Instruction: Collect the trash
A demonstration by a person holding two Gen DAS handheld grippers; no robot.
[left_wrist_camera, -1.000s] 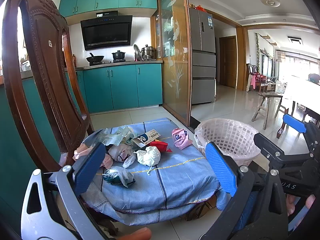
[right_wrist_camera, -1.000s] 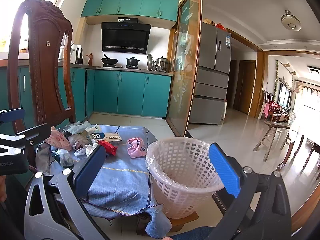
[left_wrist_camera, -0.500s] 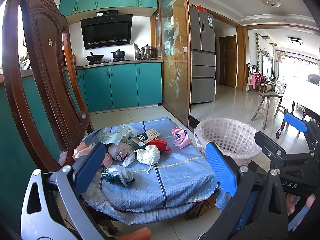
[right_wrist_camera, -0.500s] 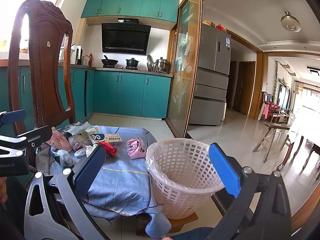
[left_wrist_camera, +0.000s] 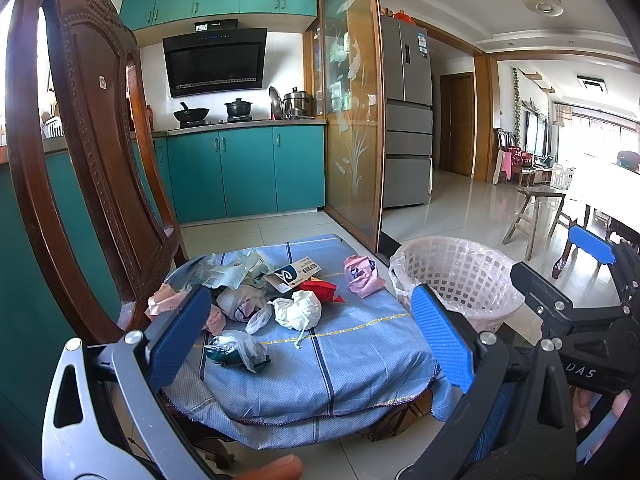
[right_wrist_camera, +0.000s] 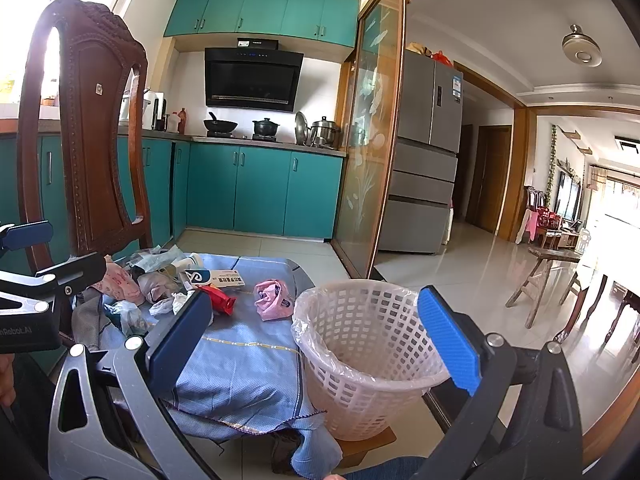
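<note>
Blue checked cloth covers the low table in front of me, and the trash lies scattered over its far left part. My left gripper hangs above the near edge of the cloth with its blue pads spread wide and nothing between them. My right gripper is likewise wide apart and empty, held over the near side of the white basket.

Closest to my left pads sits a crumpled clear wrapper with dark green inside. Just beyond it lies a white wad of tissue with a thin tail trailing toward me. Behind the wad there is a red wrapper, and touching that a flat carton with a blue and white logo. A pink plastic bag lies apart from the rest, nearer the basket. Further left, a pale bag and some crumpled clear plastic are heaped together, with a pink crumpled paper at the edge next to the carved wooden chair.

In the right wrist view the basket stands at the right end of the table, touching the cloth; it is lined with a thin clear bag and I see nothing in it. The same pink plastic bag lies on the cloth just left of its rim.

Teal cabinets run along the back wall of the kitchen.
</note>
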